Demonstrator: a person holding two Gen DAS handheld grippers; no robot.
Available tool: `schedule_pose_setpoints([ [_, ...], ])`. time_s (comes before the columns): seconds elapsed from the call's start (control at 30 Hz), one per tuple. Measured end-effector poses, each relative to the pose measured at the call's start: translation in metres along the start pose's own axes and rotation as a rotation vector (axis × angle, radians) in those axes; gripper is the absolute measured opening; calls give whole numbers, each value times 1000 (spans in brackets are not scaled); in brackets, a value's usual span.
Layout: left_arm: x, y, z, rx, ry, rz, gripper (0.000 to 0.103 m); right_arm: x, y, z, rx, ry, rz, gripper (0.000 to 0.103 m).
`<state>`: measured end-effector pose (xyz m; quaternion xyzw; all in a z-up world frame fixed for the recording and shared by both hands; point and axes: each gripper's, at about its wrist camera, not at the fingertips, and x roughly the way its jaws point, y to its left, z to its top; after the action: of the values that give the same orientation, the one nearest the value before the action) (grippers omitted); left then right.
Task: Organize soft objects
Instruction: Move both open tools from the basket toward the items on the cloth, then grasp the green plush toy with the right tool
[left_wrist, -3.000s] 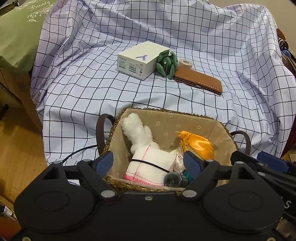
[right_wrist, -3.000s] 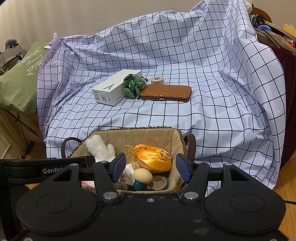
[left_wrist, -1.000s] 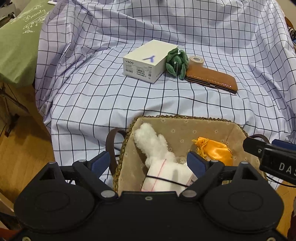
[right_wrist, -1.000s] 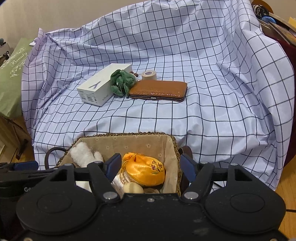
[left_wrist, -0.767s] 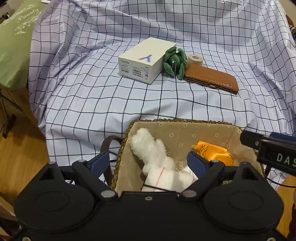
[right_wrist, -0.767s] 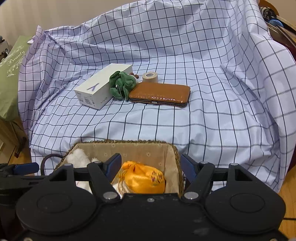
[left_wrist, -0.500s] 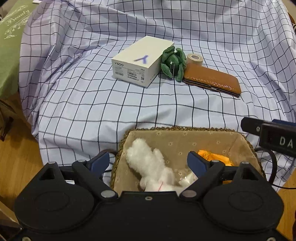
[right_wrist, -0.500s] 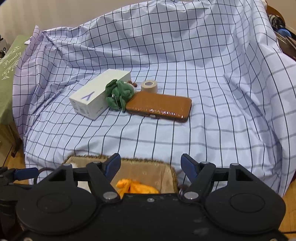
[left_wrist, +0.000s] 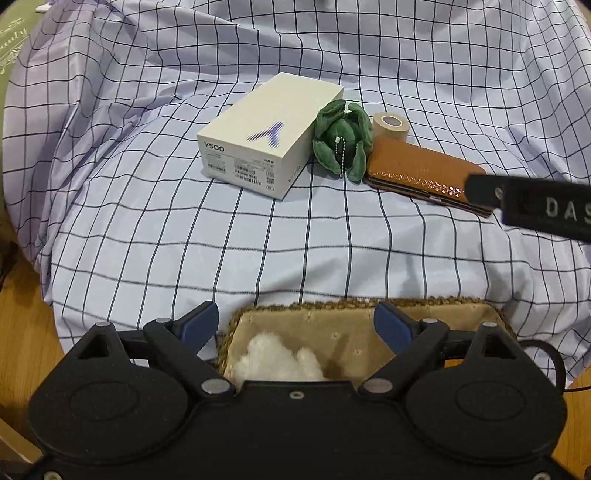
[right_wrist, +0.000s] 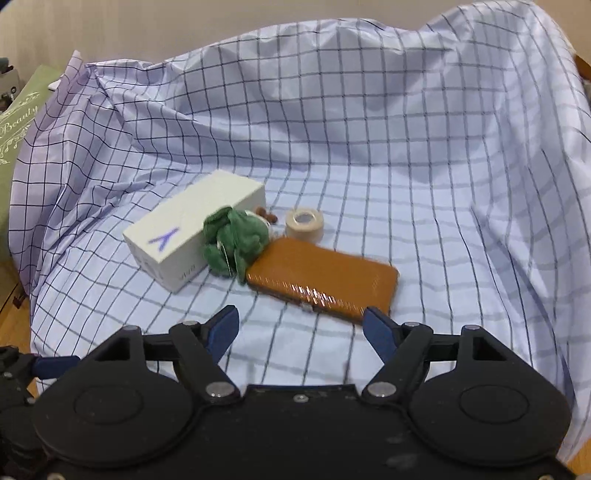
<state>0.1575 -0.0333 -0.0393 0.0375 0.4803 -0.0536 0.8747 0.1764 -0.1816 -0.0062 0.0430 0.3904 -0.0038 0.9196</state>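
Left wrist: left tongs (left_wrist: 295, 326) wide, empty, over woven basket (left_wrist: 436, 314) holding white plush (left_wrist: 277, 360); green plush (left_wrist: 341, 140) ahead, touching white box (left_wrist: 271, 134) | Right wrist: right tongs (right_wrist: 301, 328) wide, empty; green plush (right_wrist: 236, 240) ahead-left, against brown wallet (right_wrist: 325, 277).

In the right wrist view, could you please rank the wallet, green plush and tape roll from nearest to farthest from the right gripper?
From the right gripper:
1. Wallet, just ahead, slightly right.
2. Green plush, ahead left, against the box.
3. Tape roll, behind the wallet, farthest.
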Motion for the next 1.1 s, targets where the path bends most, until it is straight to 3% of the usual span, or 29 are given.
schedule_pose_setpoints([
  [0.43,31,3,26,-15,35,-11,89,63,18,37,-174,-45,16,78],
  [0.9,59,3,39,-27,77,-25,89,143,-8,70,-104,-38,-83,77],
  [1.1,64,7,41,-39,85,-39,92,143,-10,74,-125,-76,-12,77],
])
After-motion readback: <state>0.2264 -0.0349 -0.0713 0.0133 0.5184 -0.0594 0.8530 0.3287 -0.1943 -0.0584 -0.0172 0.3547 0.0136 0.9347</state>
